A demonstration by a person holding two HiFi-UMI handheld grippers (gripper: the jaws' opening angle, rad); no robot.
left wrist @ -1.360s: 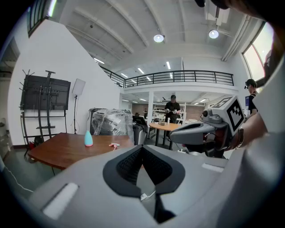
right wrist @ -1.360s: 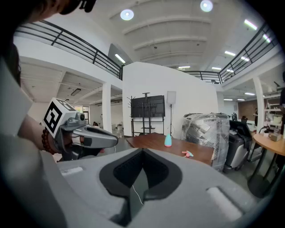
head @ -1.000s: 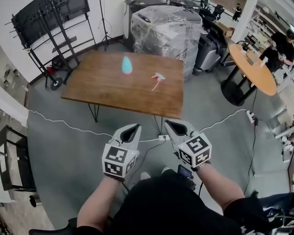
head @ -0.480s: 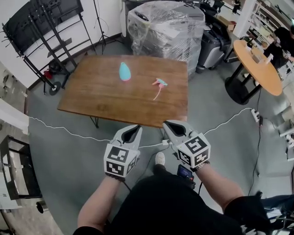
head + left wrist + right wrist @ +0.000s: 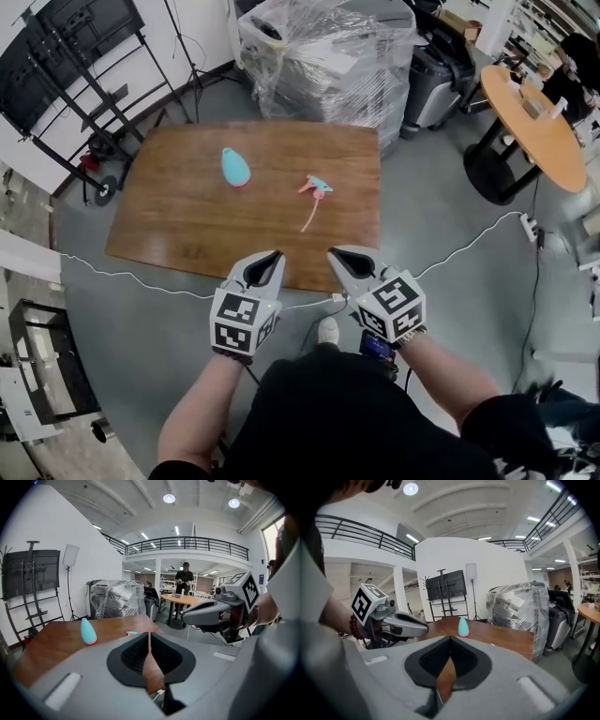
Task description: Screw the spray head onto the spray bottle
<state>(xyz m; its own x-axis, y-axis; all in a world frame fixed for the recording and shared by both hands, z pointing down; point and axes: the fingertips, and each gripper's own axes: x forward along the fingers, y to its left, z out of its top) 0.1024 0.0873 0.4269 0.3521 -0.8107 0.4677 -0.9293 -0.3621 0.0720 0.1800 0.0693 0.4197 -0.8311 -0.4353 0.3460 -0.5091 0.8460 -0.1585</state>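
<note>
From the head view we saw both tongs near the worktop's front edge, the left tongs and the right tongs, each clenched on nothing. Only that view laid out the whole wooden top. The teal spray bottle was toward its far left, and the pink-and-teal spray head lay well apart to its right, tube trailing toward us. The two gripper views told us what it could not: the bottle stood upright, and the pads met along a thin seam. In them the spray head was barely a sliver above the tongs.
</note>
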